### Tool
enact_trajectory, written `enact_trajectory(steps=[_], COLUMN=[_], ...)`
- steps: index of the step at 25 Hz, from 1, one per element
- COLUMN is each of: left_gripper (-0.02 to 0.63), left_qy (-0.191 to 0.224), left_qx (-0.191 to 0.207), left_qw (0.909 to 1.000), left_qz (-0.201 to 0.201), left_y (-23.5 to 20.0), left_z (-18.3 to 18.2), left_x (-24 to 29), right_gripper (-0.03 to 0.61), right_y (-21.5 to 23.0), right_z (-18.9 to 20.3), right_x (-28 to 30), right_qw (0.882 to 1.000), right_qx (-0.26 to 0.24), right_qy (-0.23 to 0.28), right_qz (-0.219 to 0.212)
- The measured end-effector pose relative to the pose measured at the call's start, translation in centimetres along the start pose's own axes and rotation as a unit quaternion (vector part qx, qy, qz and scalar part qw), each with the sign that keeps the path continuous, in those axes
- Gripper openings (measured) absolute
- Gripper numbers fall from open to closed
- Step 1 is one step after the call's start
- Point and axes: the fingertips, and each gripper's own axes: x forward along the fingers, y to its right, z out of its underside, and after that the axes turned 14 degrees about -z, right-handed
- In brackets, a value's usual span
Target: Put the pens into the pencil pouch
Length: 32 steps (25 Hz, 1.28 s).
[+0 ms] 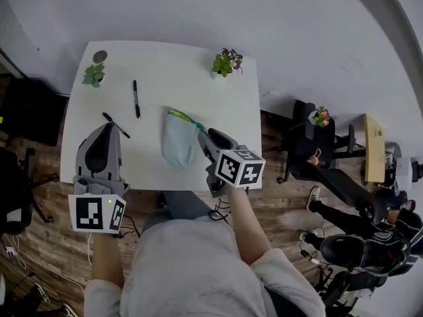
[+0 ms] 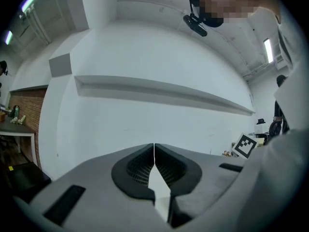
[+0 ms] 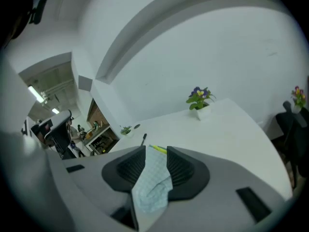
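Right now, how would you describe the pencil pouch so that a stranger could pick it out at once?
Start at the white table, then go to its near half, where the right gripper reaches in. The pencil pouch lies there with its edge between the jaws. It is the only soft, pale blue-green cloth thing; the pens are thin and black.

White table (image 1: pixel 198 78) on a wood floor (image 1: pixel 39 243); a flowering plant (image 1: pixel 227 62) stands at its far right corner; a green plant (image 1: pixel 93 76) stands at the far left corner, just beside a grey disc (image 1: pixel 100 56); off to the right, a black chair (image 1: pixel 301 152), potted flowers (image 1: pixel 320 116) and a wooden desk (image 1: pixel 373 147).
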Motion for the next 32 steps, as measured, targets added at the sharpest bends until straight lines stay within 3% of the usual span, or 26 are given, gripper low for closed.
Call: enact_trajectory(steps=[7, 17, 20, 23, 24, 28, 32], left_gripper=[0.027, 0.026, 0.026, 0.026, 0.026, 0.026, 0.026], left_qy=[-0.030, -0.054, -0.059, -0.060, -0.060, -0.062, -0.063], left_qx=[0.002, 0.004, 0.005, 0.004, 0.003, 0.004, 0.003], left_qw=[0.9995, 0.9985, 0.9982, 0.9982, 0.9982, 0.9981, 0.9980], left_qz=[0.003, -0.004, -0.006, -0.007, -0.007, -0.005, -0.004], left_y=[-0.5, -1.5, -1.7, -1.8, -1.7, -1.6, -1.7], left_z=[2.1, 3.8, 4.1, 4.2, 4.3, 4.6, 4.6], left_x=[2.9, 4.9, 5.4, 5.9, 6.0, 6.6, 7.3], right_gripper=[0.252, 0.294, 0.283, 0.099, 0.074, 0.040, 0.034], right_y=[2.1, 3.1, 3.1, 3.4, 3.3, 2.3, 0.9], right_z=[2.6, 4.7, 5.3, 4.6, 4.3, 2.5, -0.1], right_x=[3.7, 8.7, 9.3, 9.1, 9.1, 9.0, 8.8], right_qw=[0.991, 0.985, 0.987, 0.991, 0.992, 0.993, 0.987], right_qx=[0.132, 0.158, 0.123, 0.065, 0.049, -0.038, -0.134], right_qy=[-0.015, -0.074, -0.101, -0.112, -0.112, -0.104, -0.080], right_qz=[-0.021, -0.011, 0.003, 0.026, 0.028, 0.027, 0.025])
